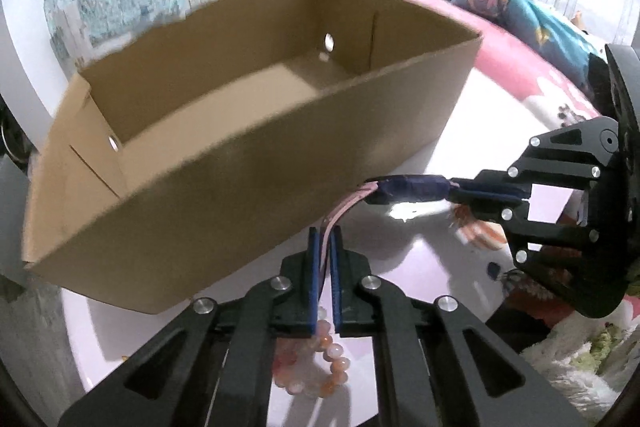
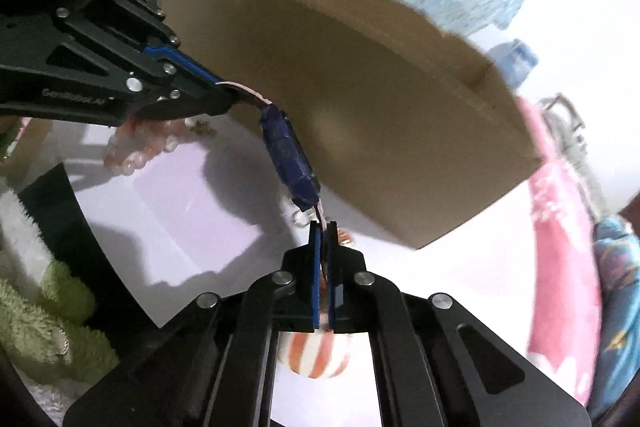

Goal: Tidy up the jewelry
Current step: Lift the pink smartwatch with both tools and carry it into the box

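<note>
We see a strung piece of jewelry, a pink cord (image 1: 344, 207) carrying a dark blue tube (image 1: 412, 187), stretched between the two claws. The left claw (image 1: 325, 239) is clamped on one end of the cord; the right claw (image 1: 460, 191) is clamped on the other end, just past the tube. Holding both ends keeps the piece taut and clear of the worktop (image 1: 420, 251), which we judge suits carrying it to the box (image 1: 224, 163) without tangling.

In the left view the long axis runs from the near left claw up and rightward to the right claw. In the right view the tube (image 2: 289, 157) slants from the left claw (image 2: 224, 91) down to the right claw (image 2: 325, 227). The piece hangs just in front of the box's near wall, not yet over its opening.

Below lie a pale orange bead bracelet (image 1: 320, 363) and a striped bead (image 2: 316, 355), both on the worktop. The box interior shown looks empty.
</note>
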### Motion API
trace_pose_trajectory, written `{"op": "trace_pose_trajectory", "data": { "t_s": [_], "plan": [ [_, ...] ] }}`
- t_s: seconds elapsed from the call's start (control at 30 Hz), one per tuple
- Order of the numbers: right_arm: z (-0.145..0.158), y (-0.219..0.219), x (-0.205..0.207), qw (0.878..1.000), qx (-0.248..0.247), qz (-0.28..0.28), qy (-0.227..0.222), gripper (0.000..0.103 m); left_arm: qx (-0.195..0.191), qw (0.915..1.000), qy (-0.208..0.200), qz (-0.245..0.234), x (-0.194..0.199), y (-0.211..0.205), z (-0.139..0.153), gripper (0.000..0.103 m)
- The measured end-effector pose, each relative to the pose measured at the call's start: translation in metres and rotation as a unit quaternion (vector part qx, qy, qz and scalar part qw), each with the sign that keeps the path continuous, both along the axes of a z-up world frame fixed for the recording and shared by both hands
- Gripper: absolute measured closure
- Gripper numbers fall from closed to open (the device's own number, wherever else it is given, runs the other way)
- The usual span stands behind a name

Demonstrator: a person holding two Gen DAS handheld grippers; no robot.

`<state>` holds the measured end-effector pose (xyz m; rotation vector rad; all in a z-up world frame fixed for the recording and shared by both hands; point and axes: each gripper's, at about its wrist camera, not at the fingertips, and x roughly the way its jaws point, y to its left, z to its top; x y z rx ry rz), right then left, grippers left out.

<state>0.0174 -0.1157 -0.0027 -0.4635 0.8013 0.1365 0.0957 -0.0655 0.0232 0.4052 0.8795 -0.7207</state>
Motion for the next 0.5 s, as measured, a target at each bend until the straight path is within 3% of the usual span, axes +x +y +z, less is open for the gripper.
{"op": "trace_pose_trajectory", "data": {
  "t_s": [0.17,0.33,0.43,0.5],
  "plan": [
    [0.035,0.016,-0.016,0.998,-0.030,-0.005,-0.054,0.102,-0.030,0.9989,-0.035,-0.003,-0.014,0.007,0.032,0.100],
    [0.093,0.023,-0.013,0.991,-0.046,0.021,-0.121,0.102,-0.070,0.9927,-0.098,-0.001,-0.013,0.022,0.091,0.100],
    [0.114,0.019,0.015,0.992,-0.019,0.052,-0.111,0.102,-0.084,0.9903,-0.110,0.011,0.008,0.031,0.116,0.100],
    [0.119,0.015,0.047,0.994,0.007,0.080,-0.070,0.102,-0.084,0.9908,-0.104,0.022,0.034,0.034,0.124,0.100]
  ]
}}
